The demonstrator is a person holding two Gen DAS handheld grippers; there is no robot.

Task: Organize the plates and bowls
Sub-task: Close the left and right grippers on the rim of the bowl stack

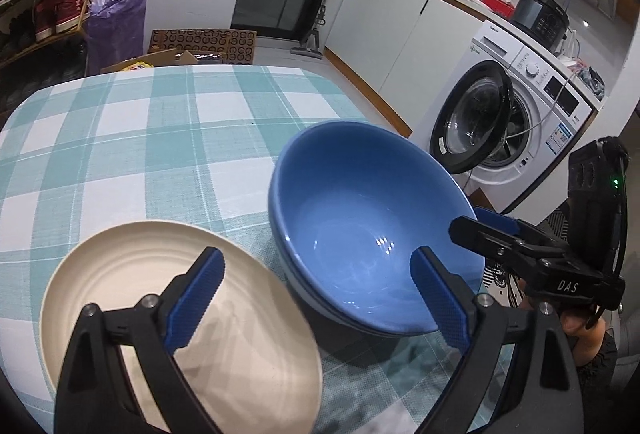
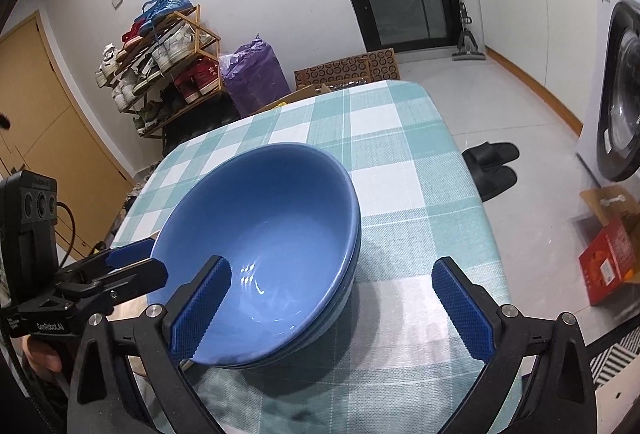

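Nearest the lens in the left wrist view, the left gripper (image 1: 318,298) is seen with its blue-padded fingers (image 1: 196,298) spread wide and nothing between them; one hangs over the cream plate (image 1: 132,274), the other over the near rim of the blue bowls (image 1: 360,202). In the right wrist view the right gripper (image 2: 332,308) is likewise held wide and empty, one of its fingers over the bowls' near edge and the other over bare cloth.

The blue bowls are found nested: a second rim can be made out just beneath the top one, so at least two are stacked, though the exact count cannot be told. The stack stands on the checked cloth of the worktop (image 1: 160,138), near its right-hand edge as the left camera sees it. The top bowl is empty; only light reflections show in its base. The cream plate lies flat just beside the stack, to its left, apart from it or barely so, and it too is empty. Whether another plate lies under it cannot be told.

The stacking of the bowls is judged done. What appears left is the plate: it is not yet joined to the bowls, and no further dishes are visible on the cloth.

Beyond the worktop, a washing machine (image 1: 512,122) with its door open and a shoe rack (image 2: 160,66) are seen.
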